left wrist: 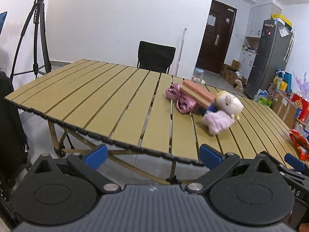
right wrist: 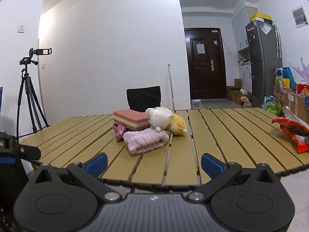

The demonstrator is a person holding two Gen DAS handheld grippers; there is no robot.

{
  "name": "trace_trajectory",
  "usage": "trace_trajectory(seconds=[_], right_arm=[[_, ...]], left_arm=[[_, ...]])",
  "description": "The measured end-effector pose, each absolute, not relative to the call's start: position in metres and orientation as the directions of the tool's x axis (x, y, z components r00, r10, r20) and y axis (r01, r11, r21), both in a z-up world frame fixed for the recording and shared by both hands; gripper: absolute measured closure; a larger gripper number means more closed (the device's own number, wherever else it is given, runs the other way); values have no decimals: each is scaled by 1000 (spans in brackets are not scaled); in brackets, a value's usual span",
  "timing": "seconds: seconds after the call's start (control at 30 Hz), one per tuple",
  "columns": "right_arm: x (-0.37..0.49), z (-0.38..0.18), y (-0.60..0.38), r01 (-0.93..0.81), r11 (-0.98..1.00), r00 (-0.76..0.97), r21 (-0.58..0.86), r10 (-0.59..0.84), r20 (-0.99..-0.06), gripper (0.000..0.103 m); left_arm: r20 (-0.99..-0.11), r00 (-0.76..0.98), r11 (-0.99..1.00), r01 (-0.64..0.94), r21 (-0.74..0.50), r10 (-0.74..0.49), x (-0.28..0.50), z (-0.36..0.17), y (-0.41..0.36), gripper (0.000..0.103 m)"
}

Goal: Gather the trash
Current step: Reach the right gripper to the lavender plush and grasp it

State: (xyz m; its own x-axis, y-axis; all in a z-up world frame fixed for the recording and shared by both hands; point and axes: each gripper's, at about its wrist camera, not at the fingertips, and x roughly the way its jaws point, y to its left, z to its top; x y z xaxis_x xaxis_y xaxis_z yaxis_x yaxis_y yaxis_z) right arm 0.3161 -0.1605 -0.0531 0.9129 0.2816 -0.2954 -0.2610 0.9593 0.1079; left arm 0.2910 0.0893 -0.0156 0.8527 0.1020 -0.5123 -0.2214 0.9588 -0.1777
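1. Your left gripper [left wrist: 153, 155] sits at the bottom middle of its view, jaws spread wide with nothing between them, hanging just off the near edge of the slatted counter [left wrist: 108, 96].
2. Same deal with your right gripper [right wrist: 154, 163]: jaws released and empty, hovering right at the counter's near edge at the bottom of its frame.
3. The trash you're after is the red snack wrapper [right wrist: 293, 131], lying on the counter at the far right edge of the right wrist view, well apart from both grippers. In the left wrist view it only peeks in at the lower right.
4. Middle of the counter there's a little pile: a pink and cream block [right wrist: 131, 119] resting on a pink ribbon bundle [right wrist: 118, 132], with a plush toy [right wrist: 166, 119] touching the block and a lilac fuzzy cloth [right wrist: 144, 141] just in front.
5. A black chair [right wrist: 143, 97] stands behind the counter and a tripod with a camera [right wrist: 29, 89] is over at the left.
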Motion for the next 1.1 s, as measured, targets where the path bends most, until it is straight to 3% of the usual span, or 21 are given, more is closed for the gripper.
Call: trace_trajectory(seconds=[0.73, 1.0, 1.1], right_arm=[[438, -67, -95, -248, 961, 888, 120, 275, -368, 0], [472, -81, -71, -174, 979, 881, 110, 205, -427, 7], [478, -87, -65, -140, 986, 880, 91, 166, -445, 15]], left_arm=[[-529, 836, 949, -267, -167, 143, 379, -14, 123, 0], [-548, 825, 945, -277, -176, 139, 392, -20, 135, 0], [-553, 822, 946, -275, -173, 137, 392, -24, 138, 0]])
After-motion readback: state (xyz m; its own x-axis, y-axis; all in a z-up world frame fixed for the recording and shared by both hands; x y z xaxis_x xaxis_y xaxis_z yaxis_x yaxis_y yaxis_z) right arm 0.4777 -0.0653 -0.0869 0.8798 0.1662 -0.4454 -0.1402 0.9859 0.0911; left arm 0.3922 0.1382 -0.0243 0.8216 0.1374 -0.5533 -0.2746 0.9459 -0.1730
